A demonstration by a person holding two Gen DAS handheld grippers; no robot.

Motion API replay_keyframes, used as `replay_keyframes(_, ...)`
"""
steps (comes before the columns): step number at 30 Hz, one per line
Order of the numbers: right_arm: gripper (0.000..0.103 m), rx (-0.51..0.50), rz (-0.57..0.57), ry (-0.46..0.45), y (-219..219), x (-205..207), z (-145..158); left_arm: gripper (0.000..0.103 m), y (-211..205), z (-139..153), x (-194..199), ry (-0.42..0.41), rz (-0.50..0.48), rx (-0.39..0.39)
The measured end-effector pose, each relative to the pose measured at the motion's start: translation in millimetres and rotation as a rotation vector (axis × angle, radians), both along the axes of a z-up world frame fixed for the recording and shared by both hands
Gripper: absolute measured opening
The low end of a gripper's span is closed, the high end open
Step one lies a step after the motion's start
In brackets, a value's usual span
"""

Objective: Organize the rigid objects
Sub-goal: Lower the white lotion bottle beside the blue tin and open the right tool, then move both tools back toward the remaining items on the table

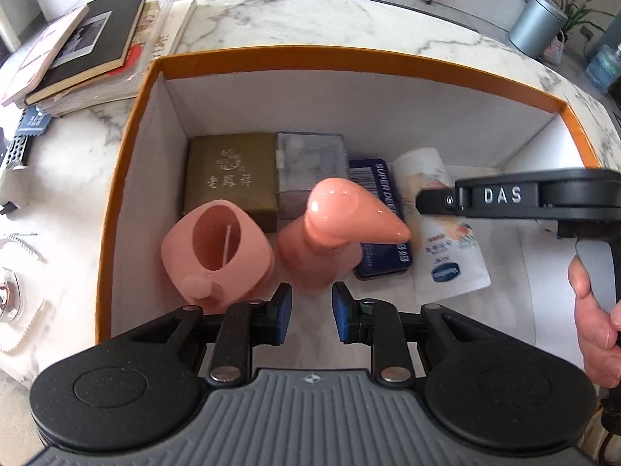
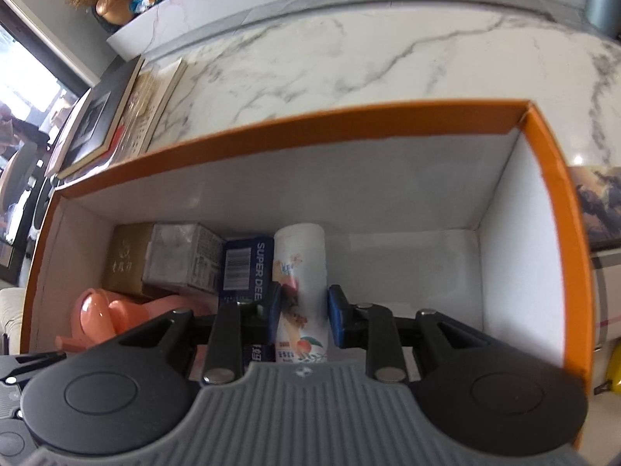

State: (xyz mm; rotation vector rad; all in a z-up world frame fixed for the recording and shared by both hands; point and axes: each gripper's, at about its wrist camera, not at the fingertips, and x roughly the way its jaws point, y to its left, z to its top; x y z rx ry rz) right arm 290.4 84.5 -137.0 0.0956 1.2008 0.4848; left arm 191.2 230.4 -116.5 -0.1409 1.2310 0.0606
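**rig_op:** Fingers [image 1: 282, 312] on the left gripper [image 1: 310, 312] are set narrow with nothing between them, just bare floor of the orange box [image 1: 128, 147], which sits on the marble worktop [image 1: 349, 19]. The pink pump bottle [image 1: 310, 244] stands upright just ahead of the tips, with the pink cup [image 1: 217, 248] right beside it on the left. My worry is that the pump bottle looks top-heavy with that long spout. One nudge from the tips and I reckon it topples into the cup or onto the blue tin [image 1: 382, 229].

**boxpacker:** And your right side?

**rig_op:** The right gripper [image 2: 302, 316] straddles the white bottle [image 2: 300, 272], which lies on its side on the box floor, tight against the blue tin. The gap is only a bit wider than the bottle. The left finger looks to be touching it, while the right finger [image 2: 337, 318] seems just clear. So I'd call it not clamped.

**boxpacker:** Risk there?

**rig_op:** It's round and lying down, and the whole right half of the box is bare. If I drag a pad while pulling out, I'd guess it rolls away from the row. The left finger could also catch the tin's edge and shove it.
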Motion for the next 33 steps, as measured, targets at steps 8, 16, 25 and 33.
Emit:
replay_keyframes(8,0.04,-0.105,0.039,-0.068,2,-7,5,0.016,6,1,-9,-0.01,0.084,0.019)
replay_keyframes(16,0.025,-0.102,0.076,-0.061,-2,-7,5,0.016,6,3,-16,-0.02,0.096,0.005)
replay_keyframes(25,0.022,-0.081,0.134,-0.054,7,-3,3,0.016,5,11,-24,-0.04,0.1,-0.014)
replay_keyframes(33,0.023,-0.068,0.141,-0.072,1,-15,15,0.017,-7,34,-37,-0.096,0.088,-0.044)
